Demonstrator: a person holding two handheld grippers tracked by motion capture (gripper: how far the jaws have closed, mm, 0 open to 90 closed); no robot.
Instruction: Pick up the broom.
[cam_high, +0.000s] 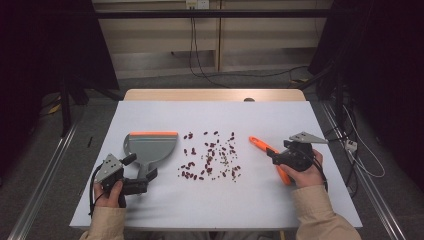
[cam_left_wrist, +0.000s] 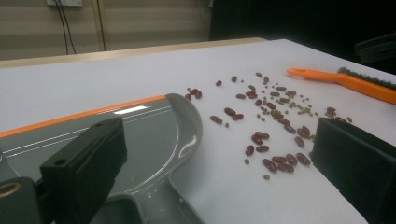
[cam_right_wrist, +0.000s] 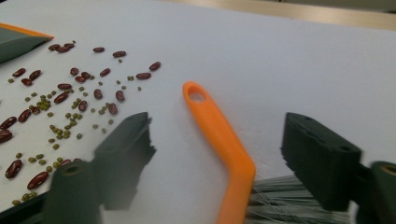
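Orange and bent, the brush (cam_right_wrist: 224, 144) lies on the white surface (cam_high: 280, 120), just to the right of the scattered beans (cam_high: 212, 155). Your right claw (cam_right_wrist: 217, 158) sits around the brush handle with its jaws apart, one on each side, not pressing on it. Only one moment is in sight here. To the left of the beans lies the grey dustpan (cam_high: 150, 147). Your left claw (cam_left_wrist: 219, 172) is wide open over the dustpan's handle and grips nothing.
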